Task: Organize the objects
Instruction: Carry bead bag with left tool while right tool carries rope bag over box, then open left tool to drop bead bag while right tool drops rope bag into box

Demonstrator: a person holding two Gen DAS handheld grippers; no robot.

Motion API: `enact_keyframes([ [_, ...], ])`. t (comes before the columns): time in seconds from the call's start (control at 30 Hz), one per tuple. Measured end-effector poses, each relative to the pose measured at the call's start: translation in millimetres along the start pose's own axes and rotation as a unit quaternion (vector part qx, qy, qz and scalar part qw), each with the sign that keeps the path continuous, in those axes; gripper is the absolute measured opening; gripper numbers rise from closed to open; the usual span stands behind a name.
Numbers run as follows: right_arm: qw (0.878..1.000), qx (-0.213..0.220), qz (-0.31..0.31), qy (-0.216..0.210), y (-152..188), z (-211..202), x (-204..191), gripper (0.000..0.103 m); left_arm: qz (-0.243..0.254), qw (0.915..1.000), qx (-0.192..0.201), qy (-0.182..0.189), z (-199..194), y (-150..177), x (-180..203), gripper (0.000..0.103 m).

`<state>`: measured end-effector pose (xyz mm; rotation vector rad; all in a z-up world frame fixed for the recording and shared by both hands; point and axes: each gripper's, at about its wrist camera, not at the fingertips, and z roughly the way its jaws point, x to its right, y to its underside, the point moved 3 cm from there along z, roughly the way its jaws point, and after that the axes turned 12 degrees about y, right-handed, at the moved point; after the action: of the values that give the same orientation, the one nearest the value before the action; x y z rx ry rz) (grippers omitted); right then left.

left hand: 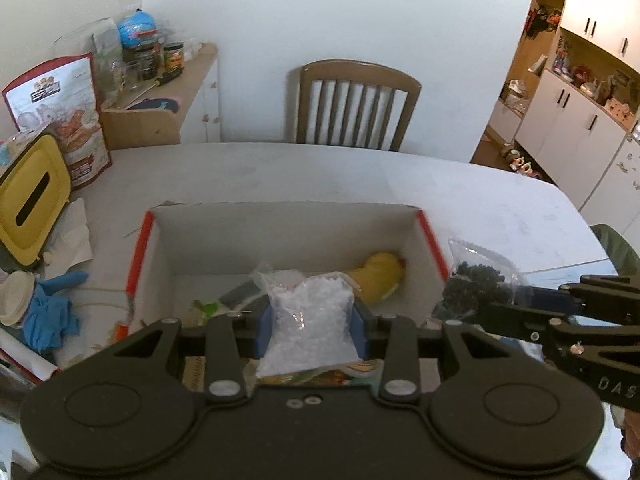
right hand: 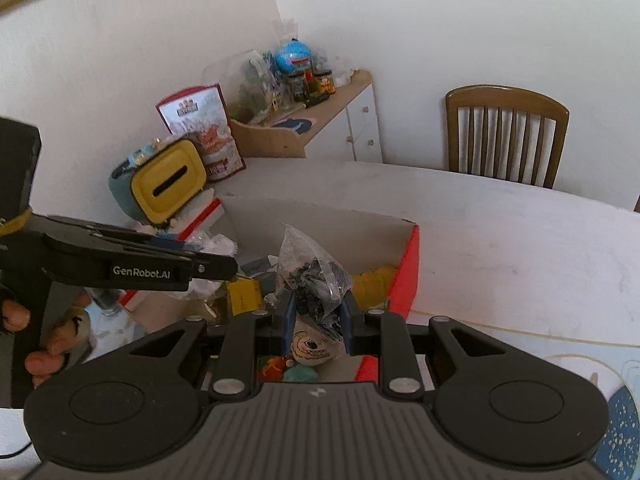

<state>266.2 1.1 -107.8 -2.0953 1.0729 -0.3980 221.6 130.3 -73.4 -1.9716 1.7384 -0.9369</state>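
cardboard makes up the open box (left hand: pixel 158 240), white inside with red-orange edges, standing on the pale table (left hand: pixel 460 200). in it lie a yellow plush toy (left hand: pixel 380 274), a dark flat piece (left hand: pixel 239 293) and some green scraps, all on the floor of the box.

the left gripper (left hand: pixel 312 322) hangs over the near part of the box, its blue pads pressed onto a clear bag of white granules (left hand: pixel 308 320) that fills the gap between them. the right gripper (right hand: pixel 316 314) is likewise closed around a clear bag of dark bits (right hand: pixel 316 276), held over the box's right side; in the left wrist view that bag (left hand: pixel 476 284) shows just beyond the red right wall.

under the right gripper, in the box, sits a pale round toy with a drawn eye (right hand: pixel 311 350) beside orange and teal pieces.

left of the box stand a yellow-lidded bin with a slot (left hand: pixel 30 196), a red-and-white printed pouch (left hand: pixel 68 116) whose text is too small to read, and a blue glove (left hand: pixel 48 316).

writing: "GenRobot.AI" in white on the side of the left gripper in the right wrist view, and "DAS" on the right gripper in the left wrist view.
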Motion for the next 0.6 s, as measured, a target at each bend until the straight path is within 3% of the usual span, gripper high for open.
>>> enact_keyframes([
  [0.6,0.996,-0.054,-0.049,0.052,8.2,77.7,-40.6,0.023,0.018,0.9987,-0.048,0.004,57.3,0.8,-23.3,0.037],
])
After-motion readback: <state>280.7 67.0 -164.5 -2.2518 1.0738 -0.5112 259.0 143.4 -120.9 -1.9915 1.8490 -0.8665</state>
